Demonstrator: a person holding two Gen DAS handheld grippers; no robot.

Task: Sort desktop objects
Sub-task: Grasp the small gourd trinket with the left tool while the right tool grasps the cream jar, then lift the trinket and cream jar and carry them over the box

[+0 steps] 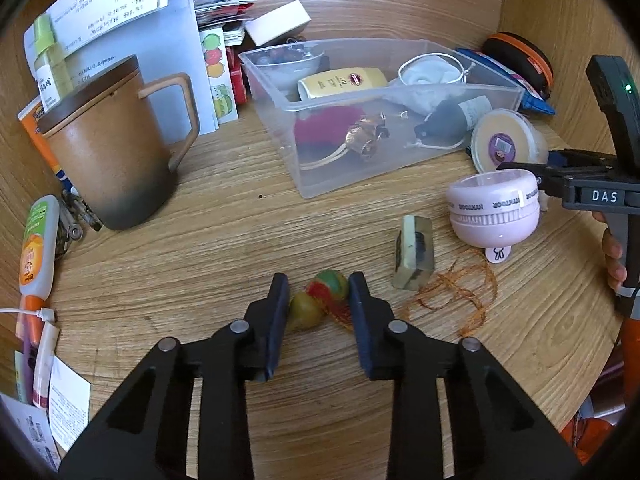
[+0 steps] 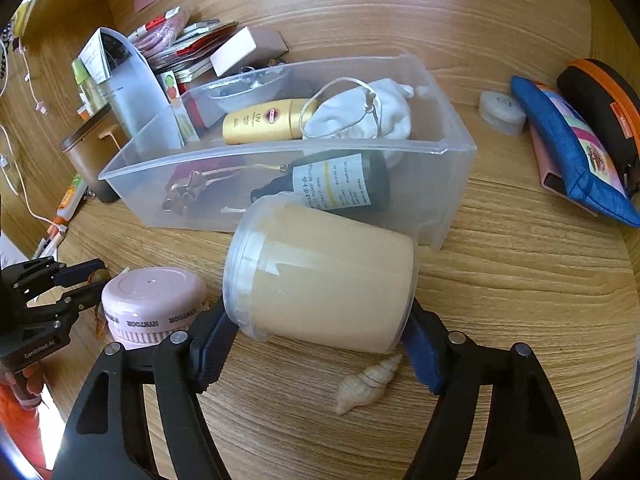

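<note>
Gripping a beige plastic tub point(image 2: 320, 276) by its two sides, the right gripper point(image 2: 316, 344) holds it on its side just in front of the clear plastic bin point(image 2: 448, 168), its clear-lidded end turned toward the pink round case point(image 2: 154, 304). Whether the tub is off the wooden desk point(image 2: 520, 280) I cannot tell; its underside is hidden. A pale spiral seashell point(image 2: 368, 384) lies on the desk under the tub.

The left gripper point(image 1: 318, 296) stands partly open on either side of a small gourd-shaped trinket point(image 1: 320, 300), green, yellow and red, well in front of the bin. Whether the fingers touch the trinket is hard to make out. A tangle of orange string point(image 1: 452, 300) trails from it toward the pink case, and a small translucent block point(image 1: 414, 258) stands between the trinket and the bin.

Inside the bin are a gold sunscreen bottle point(image 2: 264, 122), a white drawstring pouch point(image 2: 372, 114), a dark labelled bottle point(image 2: 344, 186) and, blurred by the bin wall, something red with gold metal pieces. A brown lidded mug point(image 1: 108, 144) sits left of the bin; a blue pouch point(image 2: 572, 148) lies to its right.
</note>
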